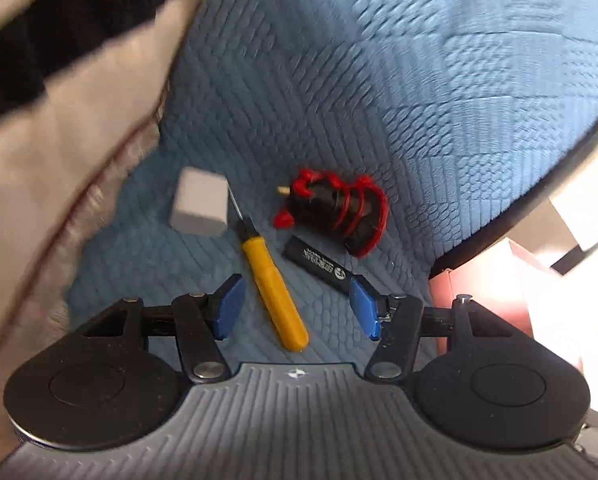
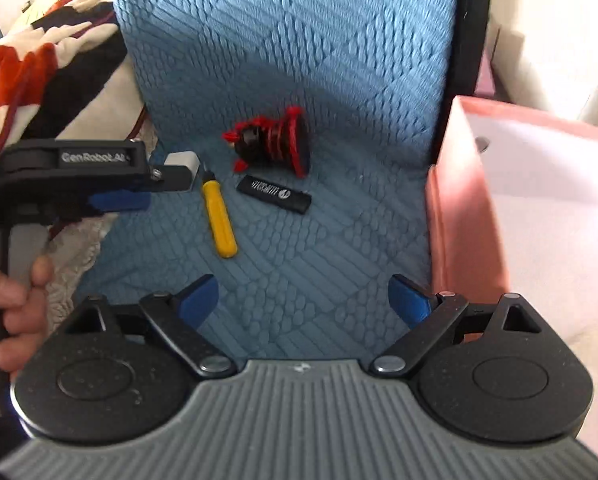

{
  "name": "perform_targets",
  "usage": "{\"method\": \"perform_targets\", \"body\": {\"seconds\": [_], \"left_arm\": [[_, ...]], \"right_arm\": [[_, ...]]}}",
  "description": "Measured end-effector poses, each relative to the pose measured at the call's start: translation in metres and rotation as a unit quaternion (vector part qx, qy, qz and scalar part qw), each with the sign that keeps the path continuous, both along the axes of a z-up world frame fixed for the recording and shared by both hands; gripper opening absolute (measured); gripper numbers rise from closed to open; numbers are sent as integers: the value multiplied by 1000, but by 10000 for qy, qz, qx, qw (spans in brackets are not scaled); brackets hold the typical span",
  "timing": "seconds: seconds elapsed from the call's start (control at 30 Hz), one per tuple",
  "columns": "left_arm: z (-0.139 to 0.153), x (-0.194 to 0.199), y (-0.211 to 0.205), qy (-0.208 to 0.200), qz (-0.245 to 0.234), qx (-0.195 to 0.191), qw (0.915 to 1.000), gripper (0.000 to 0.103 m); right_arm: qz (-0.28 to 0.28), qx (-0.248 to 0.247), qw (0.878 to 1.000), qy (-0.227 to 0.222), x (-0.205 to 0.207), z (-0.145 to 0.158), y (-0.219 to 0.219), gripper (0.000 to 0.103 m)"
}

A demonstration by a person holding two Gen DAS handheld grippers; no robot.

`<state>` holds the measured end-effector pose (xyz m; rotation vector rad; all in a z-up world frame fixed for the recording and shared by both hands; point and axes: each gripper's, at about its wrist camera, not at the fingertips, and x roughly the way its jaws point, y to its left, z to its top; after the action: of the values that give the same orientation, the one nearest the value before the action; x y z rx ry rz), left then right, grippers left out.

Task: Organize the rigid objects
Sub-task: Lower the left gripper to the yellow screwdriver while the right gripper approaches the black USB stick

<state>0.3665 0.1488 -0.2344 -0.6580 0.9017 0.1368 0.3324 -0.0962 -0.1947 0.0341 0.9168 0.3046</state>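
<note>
Screwdriver: the yellow-handled screwdriver (image 1: 273, 286) lies flat on the blue quilted bed cover (image 1: 379, 80), its thin metal tip beside the white block. In the left wrist view its handle is between the two blue fingers, but they do not touch it.
White block: a small white block (image 1: 200, 207) lies just beside the screwdriver tip; in the right wrist view it is partly hidden behind the other tool.
Black stick: a flat black stick with white print (image 2: 274, 194) lies near the screwdriver, apart from it, on the same cover.
Red-and-black toy: a black object wound with red coils (image 2: 273, 140) lies on its side just beyond the black stick. What exactly it is, I cannot tell.
Left gripper: the left gripper (image 1: 297, 308) is low over the cover, fingers released and wide apart, grasping nothing. A hand (image 2: 19, 304) holds its handle.
Right gripper: the right gripper (image 2: 303, 302) is farther back from the things, fingers also released and empty.
Pink box: an open pink box (image 2: 459, 208) with white inside stands beside the bed edge, at the right.
Blanket: a patterned blanket (image 2: 51, 64) in white, black and red lies at the left of the cover.
</note>
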Motion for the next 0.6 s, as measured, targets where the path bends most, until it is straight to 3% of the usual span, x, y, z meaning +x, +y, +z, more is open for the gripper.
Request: {"method": "perform_targets", "body": {"seconds": [0.17, 0.27, 0.3, 0.33, 0.53, 0.6], "left_arm": [[-23, 19, 5, 223, 98, -373, 9990, 63], [-30, 26, 1, 343, 9, -350, 9988, 58], [-33, 28, 1, 382, 8, -394, 9985, 57], [-34, 28, 2, 384, 24, -447, 9983, 57], [-37, 33, 12, 375, 242, -467, 9979, 51], [-39, 35, 15, 411, 304, -451, 9977, 47]], "right_arm": [[210, 173, 9996, 68, 17, -5, 10, 93], [385, 57, 9992, 58, 34, -12, 17, 91], [502, 71, 9987, 61, 40, -15, 19, 86], [561, 34, 9984, 88, 48, -17, 20, 74], [801, -307, 9961, -218, 79, -36, 28, 65], [822, -144, 9964, -178, 88, -42, 26, 59]]}}
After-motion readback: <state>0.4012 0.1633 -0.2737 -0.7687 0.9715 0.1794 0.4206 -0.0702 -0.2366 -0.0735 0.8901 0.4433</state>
